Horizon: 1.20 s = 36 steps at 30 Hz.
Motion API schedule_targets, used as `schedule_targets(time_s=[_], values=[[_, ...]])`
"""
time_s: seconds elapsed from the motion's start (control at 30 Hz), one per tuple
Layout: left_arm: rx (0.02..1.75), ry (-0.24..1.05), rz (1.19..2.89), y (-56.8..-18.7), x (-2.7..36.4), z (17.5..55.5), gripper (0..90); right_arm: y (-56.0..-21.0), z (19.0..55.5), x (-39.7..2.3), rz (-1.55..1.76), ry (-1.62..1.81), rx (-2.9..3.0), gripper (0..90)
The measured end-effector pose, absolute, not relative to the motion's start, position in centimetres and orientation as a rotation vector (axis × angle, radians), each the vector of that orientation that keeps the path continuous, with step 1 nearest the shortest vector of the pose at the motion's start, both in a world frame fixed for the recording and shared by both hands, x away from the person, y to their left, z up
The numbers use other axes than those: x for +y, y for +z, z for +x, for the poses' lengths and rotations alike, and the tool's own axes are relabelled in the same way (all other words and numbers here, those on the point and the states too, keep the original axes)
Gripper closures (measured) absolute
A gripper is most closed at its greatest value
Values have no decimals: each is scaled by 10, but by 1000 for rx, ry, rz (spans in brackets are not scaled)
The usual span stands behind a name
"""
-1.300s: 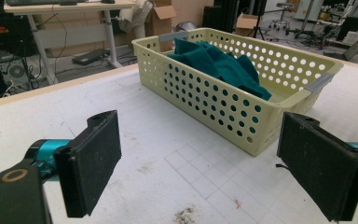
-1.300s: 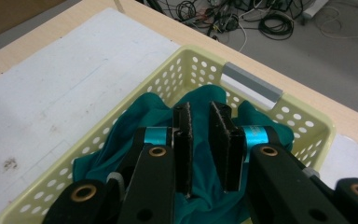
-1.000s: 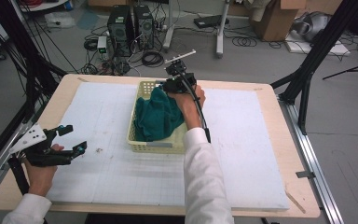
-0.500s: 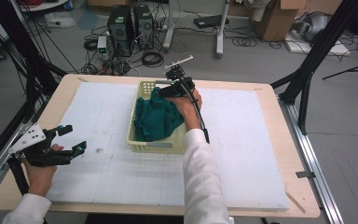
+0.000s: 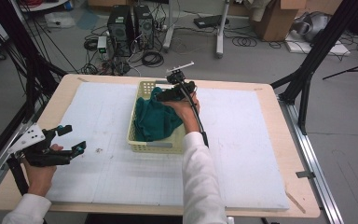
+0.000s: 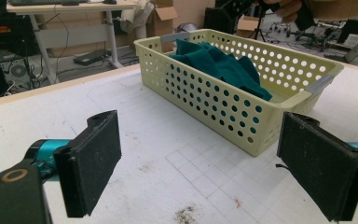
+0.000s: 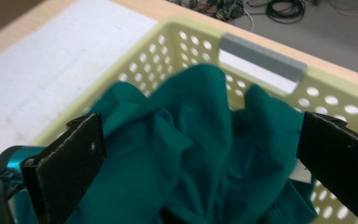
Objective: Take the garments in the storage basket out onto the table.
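A: What just changed?
B: The right gripper [image 7: 200, 154] has just been opening its fingers [image 7: 72, 163]. They stand wide apart now, and the green cloth [image 7: 186, 154] lies loose under them in the yellow basket [image 5: 137, 140]. I think it's dropped off.
A: How many things?
B: One cloth, one basket. The left gripper [image 6: 214, 168] waits, fingers apart, on the worktop [image 5: 242, 154].

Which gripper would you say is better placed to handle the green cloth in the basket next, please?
The right gripper: its jaws have just opened right over the green cloth in the basket. The left gripper sits open near the table's left edge.
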<state>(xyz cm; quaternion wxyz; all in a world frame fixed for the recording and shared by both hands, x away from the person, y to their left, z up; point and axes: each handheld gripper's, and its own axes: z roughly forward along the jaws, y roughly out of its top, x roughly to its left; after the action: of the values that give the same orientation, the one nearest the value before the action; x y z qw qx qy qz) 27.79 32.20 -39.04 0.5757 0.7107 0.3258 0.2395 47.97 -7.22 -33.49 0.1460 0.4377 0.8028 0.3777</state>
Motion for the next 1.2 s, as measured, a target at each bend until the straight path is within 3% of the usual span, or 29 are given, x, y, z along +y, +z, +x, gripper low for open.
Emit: schedule_targets(time_s=[1.2], values=[[763, 556, 1653, -390, 323, 277, 139, -400, 492, -44, 1371, 868, 2371, 4]])
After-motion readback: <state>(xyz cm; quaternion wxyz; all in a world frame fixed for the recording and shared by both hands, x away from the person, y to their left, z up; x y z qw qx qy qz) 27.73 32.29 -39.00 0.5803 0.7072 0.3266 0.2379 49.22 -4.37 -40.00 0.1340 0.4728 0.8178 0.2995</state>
